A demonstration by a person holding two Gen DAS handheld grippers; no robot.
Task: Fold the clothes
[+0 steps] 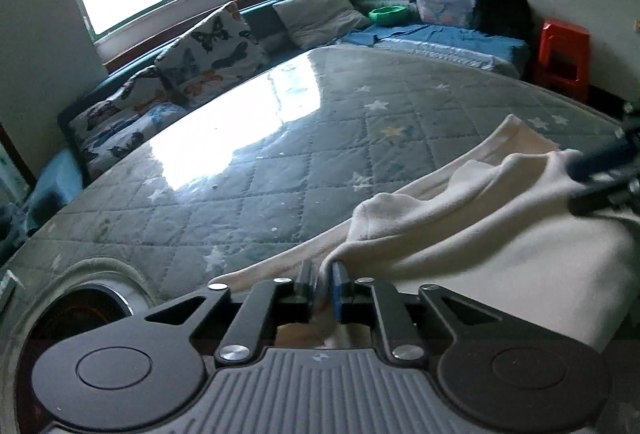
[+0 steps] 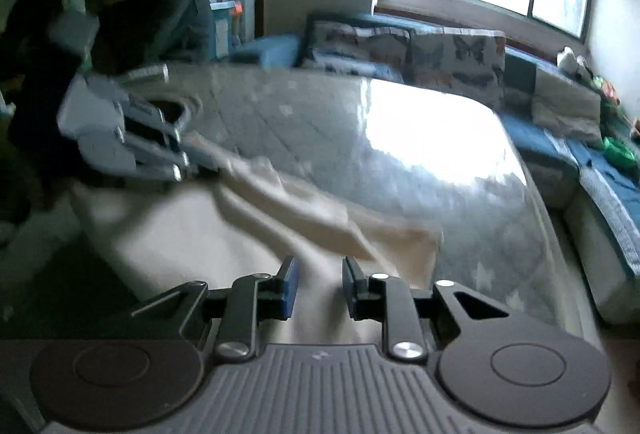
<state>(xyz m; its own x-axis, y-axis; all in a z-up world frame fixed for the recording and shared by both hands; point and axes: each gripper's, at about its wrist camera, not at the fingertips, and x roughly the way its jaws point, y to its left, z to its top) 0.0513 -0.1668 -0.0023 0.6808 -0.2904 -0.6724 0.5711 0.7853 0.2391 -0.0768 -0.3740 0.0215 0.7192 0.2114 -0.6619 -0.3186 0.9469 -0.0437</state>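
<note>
A cream garment (image 1: 472, 230) lies on the grey quilted star-print mattress (image 1: 248, 170), near its front right. My left gripper (image 1: 323, 284) is shut on a fold of the garment's edge and holds it just above the mattress. In the right wrist view the same garment (image 2: 256, 230) stretches from my right gripper (image 2: 318, 282) to the left gripper (image 2: 192, 164) at the far left. My right gripper's jaws stand apart with cloth between and under them, not pinched. The right gripper also shows at the right edge of the left wrist view (image 1: 600, 170), at the garment's raised corner.
Butterfly-print pillows (image 1: 212, 50) and a grey pillow (image 1: 320, 16) line the far side under the window. A blue mat (image 1: 436, 34) with a plastic bin (image 1: 444, 4), a green bowl (image 1: 386, 14) and toys lies behind. A red stool (image 1: 564, 54) stands right. A person (image 2: 160, 6) stands by the mattress's left end.
</note>
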